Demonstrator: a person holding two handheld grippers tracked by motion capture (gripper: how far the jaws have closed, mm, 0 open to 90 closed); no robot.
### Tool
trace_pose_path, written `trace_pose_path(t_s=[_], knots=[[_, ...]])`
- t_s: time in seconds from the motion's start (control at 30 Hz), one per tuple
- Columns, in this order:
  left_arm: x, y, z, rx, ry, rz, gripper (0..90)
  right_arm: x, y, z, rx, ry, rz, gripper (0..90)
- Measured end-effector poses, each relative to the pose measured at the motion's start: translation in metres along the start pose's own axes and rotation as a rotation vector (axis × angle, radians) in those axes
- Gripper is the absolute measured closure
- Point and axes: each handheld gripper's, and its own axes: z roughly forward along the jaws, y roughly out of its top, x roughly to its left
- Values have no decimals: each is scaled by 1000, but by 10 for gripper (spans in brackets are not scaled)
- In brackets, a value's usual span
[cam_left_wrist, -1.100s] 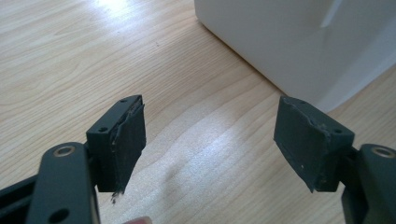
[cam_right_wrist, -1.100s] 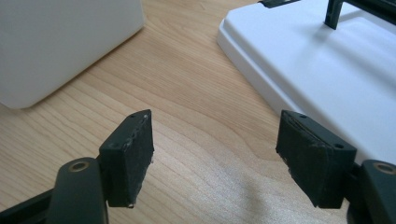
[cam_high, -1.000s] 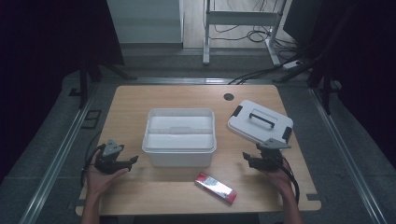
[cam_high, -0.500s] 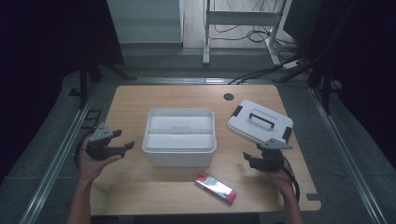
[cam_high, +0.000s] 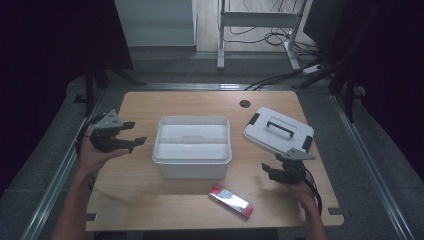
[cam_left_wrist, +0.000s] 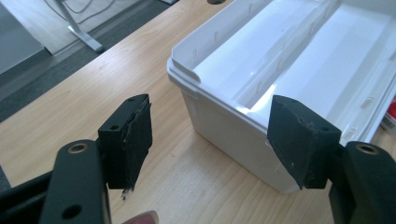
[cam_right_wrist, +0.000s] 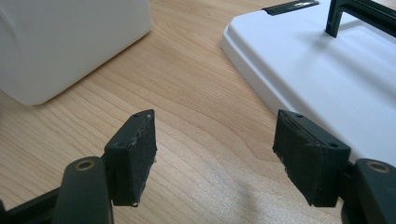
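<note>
On the wooden desk (cam_high: 150, 200) sit one open white plastic bin (cam_high: 192, 145), one white lid with a black handle (cam_high: 278, 130) and one flat red packet (cam_high: 230, 200). The left gripper (cam_high: 131, 134), jaws spread and empty, faces the bin's left wall. The right gripper (cam_high: 267, 170), jaws likewise released, is just beside the lid's near edge. The left gripper view reveals the bin's central divider (cam_left_wrist: 280, 60).

Dim high view with dark surroundings; gripper views bright, sharp.
</note>
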Motion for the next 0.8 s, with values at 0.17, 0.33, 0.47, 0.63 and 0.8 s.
trace_pose_path(t_s=[0.17,0.33,0.47,0.63,0.8], knots=[[7,19,-3,14,-38,55,321,0,0,-1,-7,0,0,300],[9,34,2,-8,-60,62,333,0,0,-1,-3,0,0,301],[8,47,8,-6,-73,89,333,-1,0,0,-1,7,0,302],[8,66,13,32,-91,135,325,-2,-1,-1,1,5,2,302],[8,81,13,59,-110,175,343,-3,-1,-2,0,3,4,302]])
